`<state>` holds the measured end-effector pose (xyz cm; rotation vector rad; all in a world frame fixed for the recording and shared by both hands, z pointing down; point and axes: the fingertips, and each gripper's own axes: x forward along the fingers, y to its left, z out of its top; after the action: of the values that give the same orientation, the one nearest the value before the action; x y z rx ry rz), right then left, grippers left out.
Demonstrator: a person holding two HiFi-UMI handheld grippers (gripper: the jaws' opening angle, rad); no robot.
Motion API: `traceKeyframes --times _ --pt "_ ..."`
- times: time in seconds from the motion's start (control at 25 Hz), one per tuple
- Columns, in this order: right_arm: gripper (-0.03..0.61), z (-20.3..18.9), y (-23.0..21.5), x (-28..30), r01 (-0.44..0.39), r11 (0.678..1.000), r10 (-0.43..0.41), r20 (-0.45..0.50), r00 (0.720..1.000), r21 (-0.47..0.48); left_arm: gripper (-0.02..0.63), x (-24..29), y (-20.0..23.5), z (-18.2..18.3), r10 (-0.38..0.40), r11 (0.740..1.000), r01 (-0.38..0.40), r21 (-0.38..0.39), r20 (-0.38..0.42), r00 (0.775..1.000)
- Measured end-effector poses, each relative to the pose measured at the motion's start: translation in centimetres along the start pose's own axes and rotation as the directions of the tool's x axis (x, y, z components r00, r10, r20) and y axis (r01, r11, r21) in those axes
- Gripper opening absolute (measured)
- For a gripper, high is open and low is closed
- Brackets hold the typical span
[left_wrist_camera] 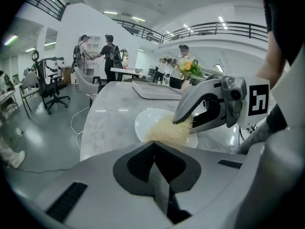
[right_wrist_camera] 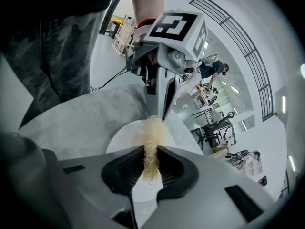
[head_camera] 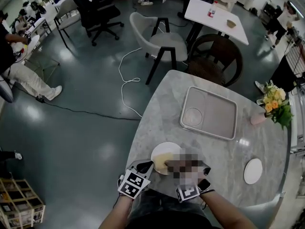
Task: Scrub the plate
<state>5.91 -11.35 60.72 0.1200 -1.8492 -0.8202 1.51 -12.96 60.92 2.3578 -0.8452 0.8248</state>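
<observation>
Tips of the right tongs (left_wrist_camera: 185, 124) cannot be made out in the head view, and part of the white plate (head_camera: 160, 150) is lost there too. The plate sits near the front edge of the marble surface (head_camera: 157, 109). The right gripper view shows those tongs clamped on a pale yellow fibrous scrub pad (right_wrist_camera: 151, 142) that rests on the plate. The left tongs (left_wrist_camera: 153, 146) are closed with nothing visible between them. They are at the plate's left rim, but their own body hides whether they touch it. A tray (head_camera: 217, 116) lies farther back, well apart.
</observation>
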Motion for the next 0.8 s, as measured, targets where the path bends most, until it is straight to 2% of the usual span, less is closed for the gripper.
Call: traceKeyframes --times 0.28,0.6,0.8 --pt "0.072 -1.9 -2.8 1.4 0.051 0.998 -0.052 -0.072 0.996 -0.027 0.012 0.2 0.0 0.0 -0.005 1.0 0.005 -0.006 0.0 1.0" --pt "0.072 -4.8 -2.1 0.8 0.037 0.999 -0.036 -0.157 0.987 0.008 0.012 0.0 0.0 0.1 -0.007 1.0 0.007 0.0 -0.005 1.0" --pt "0.072 -5.7 -0.6 -0.5 0.022 1.0 -0.019 -0.172 0.985 0.014 0.012 0.1 -0.1 -0.4 -0.001 1.0 0.002 0.019 -0.019 1.0"
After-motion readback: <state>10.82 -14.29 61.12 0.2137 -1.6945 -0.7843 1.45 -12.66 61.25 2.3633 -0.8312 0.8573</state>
